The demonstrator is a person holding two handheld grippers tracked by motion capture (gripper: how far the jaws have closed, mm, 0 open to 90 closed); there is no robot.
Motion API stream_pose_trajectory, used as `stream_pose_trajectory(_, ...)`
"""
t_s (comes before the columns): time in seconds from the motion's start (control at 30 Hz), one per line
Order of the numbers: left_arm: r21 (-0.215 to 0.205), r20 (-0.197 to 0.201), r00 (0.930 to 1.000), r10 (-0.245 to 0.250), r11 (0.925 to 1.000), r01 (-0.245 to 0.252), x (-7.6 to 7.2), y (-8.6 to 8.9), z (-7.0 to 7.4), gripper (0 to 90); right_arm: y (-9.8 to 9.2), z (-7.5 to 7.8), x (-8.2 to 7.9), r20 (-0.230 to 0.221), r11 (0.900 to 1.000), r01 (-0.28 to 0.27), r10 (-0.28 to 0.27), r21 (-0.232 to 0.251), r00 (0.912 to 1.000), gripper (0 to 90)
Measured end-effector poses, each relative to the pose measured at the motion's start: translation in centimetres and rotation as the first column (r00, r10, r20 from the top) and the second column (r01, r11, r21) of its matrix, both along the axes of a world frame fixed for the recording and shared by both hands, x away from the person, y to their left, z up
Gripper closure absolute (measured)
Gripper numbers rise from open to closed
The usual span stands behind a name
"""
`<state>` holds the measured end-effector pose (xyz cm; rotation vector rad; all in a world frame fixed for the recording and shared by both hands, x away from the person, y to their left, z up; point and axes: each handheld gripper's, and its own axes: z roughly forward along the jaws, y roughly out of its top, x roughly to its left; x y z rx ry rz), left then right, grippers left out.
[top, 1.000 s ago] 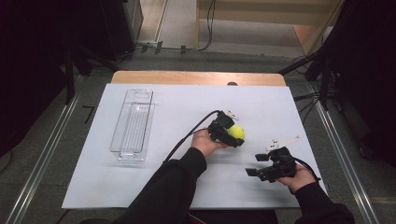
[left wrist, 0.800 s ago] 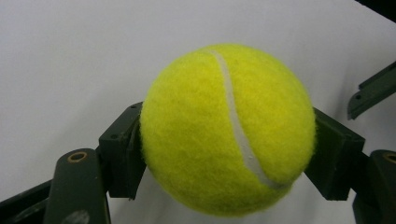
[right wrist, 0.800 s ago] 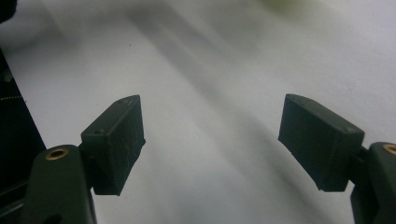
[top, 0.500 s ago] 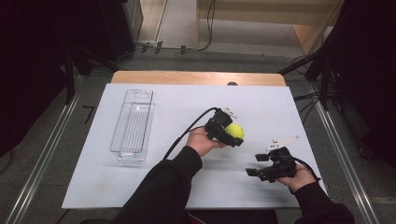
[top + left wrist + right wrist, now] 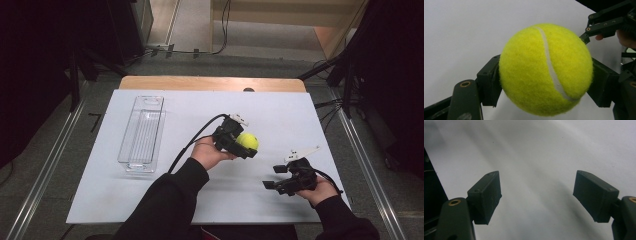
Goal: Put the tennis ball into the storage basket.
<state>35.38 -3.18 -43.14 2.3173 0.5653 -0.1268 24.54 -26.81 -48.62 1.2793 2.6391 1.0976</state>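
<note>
A tennis ball (image 5: 247,141) sits clamped in the left hand-held gripper (image 5: 243,145) above the white worktop (image 5: 190,107); the right hand-held gripper (image 5: 272,177) rests nearby, jaws spread and empty. A loosened squeeze could send the ball rolling before the clear tray (image 5: 142,131).

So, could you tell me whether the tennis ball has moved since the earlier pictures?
Yes. The tennis ball, clamped in the left tongs, has shifted slightly left, toward the clear tray.

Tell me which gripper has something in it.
The left gripper, mid-table: its pads clamp a yellow tennis ball from both sides. The right gripper, near the table's right edge, stands open with nothing but the white table between its pads.
</note>
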Motion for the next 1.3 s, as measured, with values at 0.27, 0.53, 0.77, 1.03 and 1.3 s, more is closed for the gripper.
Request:
stream_pose_trajectory(0.27, -0.009, 0.007, 0.9999, -0.008, 0.9999, 0.008, -0.5, 0.7, 1.1, 26.5, -0.1, 0.0, 0.0, 0.003, 1.0, 0.0, 0.0, 0.001, 1.0, 20.4)
stream_pose_trajectory(0.53, -0.019, 0.019, 0.9998, -0.006, 0.9998, 0.006, -0.6, 1.4, 2.0, 26.5, -0.1, 0.1, 0.0, 0.008, 1.0, 0.001, -0.001, 0.005, 1.0, 20.4)
stream_pose_trajectory(0.77, -0.024, 0.029, 0.9995, 0.014, 0.9996, -0.013, -0.4, 2.2, 2.5, 26.5, -0.1, 0.1, -0.1, 0.006, 1.0, 0.001, -0.001, 0.006, 1.0, 20.4)
stream_pose_trajectory(1.03, -0.025, 0.029, 0.9991, 0.033, 0.9992, -0.032, -0.2, 3.1, 3.0, 26.5, -0.1, 0.1, -0.1, 0.005, 1.0, -0.001, 0.001, 0.006, 1.0, 20.4)
stream_pose_trajectory(1.3, -0.025, 0.04, 0.9977, 0.055, 0.9982, -0.054, 0.0, 3.9, 3.5, 26.5, -0.1, 0.1, -0.1, 0.008, 1.0, -0.001, 0.001, 0.006, 1.0, 20.4)
